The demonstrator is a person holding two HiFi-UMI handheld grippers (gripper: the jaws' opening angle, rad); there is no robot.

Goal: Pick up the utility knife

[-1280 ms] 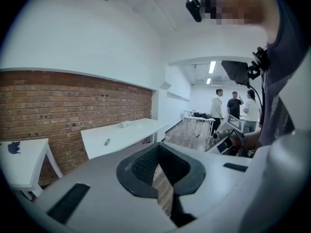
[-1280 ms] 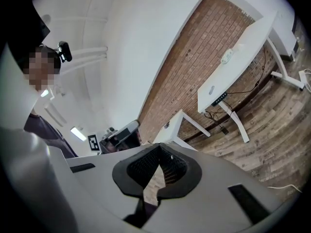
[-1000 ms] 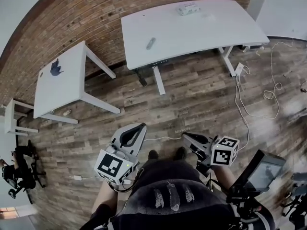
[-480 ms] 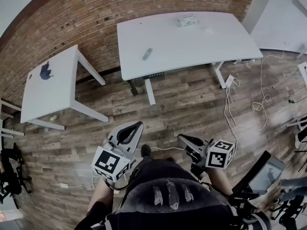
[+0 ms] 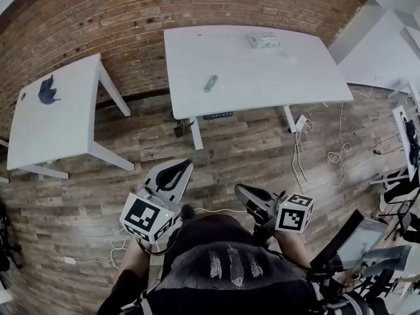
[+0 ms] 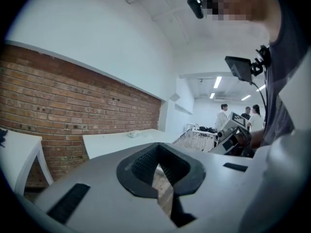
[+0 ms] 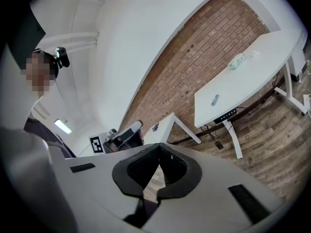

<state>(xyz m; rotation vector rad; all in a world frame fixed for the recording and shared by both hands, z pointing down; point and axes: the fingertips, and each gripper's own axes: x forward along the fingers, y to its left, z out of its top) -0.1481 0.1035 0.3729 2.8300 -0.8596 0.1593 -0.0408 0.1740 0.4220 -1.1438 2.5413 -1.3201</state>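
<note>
Two grey-white grippers, left gripper [image 5: 179,170] and right gripper [image 5: 243,193], are held at 6 o'clock, both pressed together and empty. Two tables are counted: a small white side table [image 5: 46,126] at 10 o'clock and a large white desk [image 5: 275,77] at 12. One grey utility knife [image 5: 210,83] lies on the desk. Three distant people [image 6: 222,116] are shown only in the left gripper view.

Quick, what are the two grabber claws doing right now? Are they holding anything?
Left gripper: closed, holding nothing.
Right gripper: closed, holding nothing.
</note>
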